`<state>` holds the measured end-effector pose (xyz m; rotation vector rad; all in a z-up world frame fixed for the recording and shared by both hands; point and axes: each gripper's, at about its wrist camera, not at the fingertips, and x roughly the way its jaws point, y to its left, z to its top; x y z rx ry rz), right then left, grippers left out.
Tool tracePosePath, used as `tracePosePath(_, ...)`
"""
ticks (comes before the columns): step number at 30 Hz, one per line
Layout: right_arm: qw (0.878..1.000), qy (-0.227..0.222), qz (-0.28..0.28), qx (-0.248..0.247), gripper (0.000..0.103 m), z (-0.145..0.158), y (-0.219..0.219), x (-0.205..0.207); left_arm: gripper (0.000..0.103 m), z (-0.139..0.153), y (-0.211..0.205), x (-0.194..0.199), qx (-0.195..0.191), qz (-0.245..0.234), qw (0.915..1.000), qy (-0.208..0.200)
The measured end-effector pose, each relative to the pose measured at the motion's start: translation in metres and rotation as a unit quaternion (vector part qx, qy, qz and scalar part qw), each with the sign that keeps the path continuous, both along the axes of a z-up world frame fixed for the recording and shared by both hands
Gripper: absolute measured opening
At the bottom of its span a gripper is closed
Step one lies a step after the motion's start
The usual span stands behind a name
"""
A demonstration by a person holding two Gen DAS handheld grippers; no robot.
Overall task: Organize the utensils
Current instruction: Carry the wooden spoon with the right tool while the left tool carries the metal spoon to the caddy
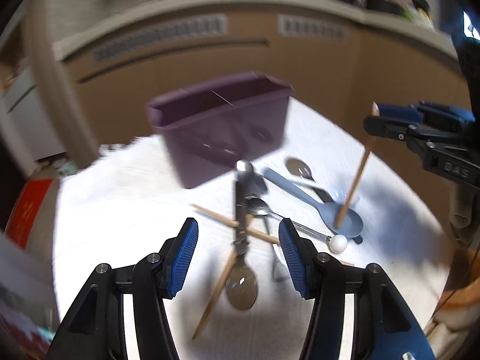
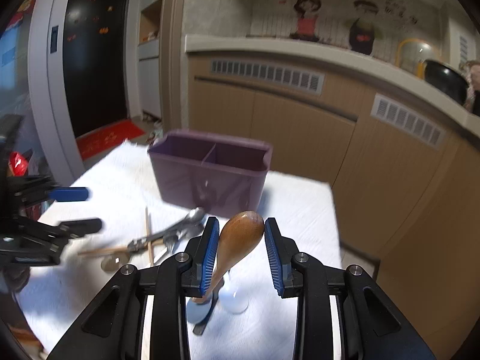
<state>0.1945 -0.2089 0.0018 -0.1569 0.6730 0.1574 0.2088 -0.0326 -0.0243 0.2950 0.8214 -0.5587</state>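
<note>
A purple two-compartment holder (image 1: 222,126) (image 2: 210,171) stands at the far side of a white cloth. Metal spoons (image 1: 241,285), wooden chopsticks (image 1: 216,288), a grey-blue spoon (image 1: 339,213) and a white-knobbed utensil (image 1: 337,243) lie piled on the cloth. My left gripper (image 1: 238,255) is open and empty, above the pile. My right gripper (image 2: 240,252) (image 1: 390,120) holds a wooden spoon (image 2: 237,243) (image 1: 355,180) upright by its bowl. The bowl spans the jaws, and its handle tip rests in the grey-blue spoon.
The white cloth (image 1: 120,210) covers a table with edges at the left and far side. Brown cabinets with vents (image 2: 300,111) stand behind. A red mat (image 2: 108,138) lies on the floor at left.
</note>
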Motion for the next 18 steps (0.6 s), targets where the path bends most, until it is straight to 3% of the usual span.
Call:
tracePosePath(3, 1.000, 0.006, 0.003, 0.011, 0.033, -0.008, -0.004, 0.005, 0.052, -0.014, -0.023, 0.024, 0.023, -0.019, 0.9994, 0.018)
tracePosePath(6, 0.999, 0.018, 0.005, 0.038, 0.033, -0.012, -0.013, 0.016, 0.049, -0.026, -0.040, 0.052, 0.017, -0.022, 0.9984, 0.049)
tracePosePath(12, 0.997, 0.036, -0.005, 0.068, 0.033, -0.026, -0.033, 0.040, 0.043, -0.050, -0.053, 0.101, -0.015, 0.047, 0.9918, 0.118)
tracePosePath(18, 0.995, 0.050, -0.001, 0.082, 0.033, -0.037, -0.038, 0.053, 0.042, -0.062, -0.060, 0.120, -0.017, 0.103, 0.9863, 0.127)
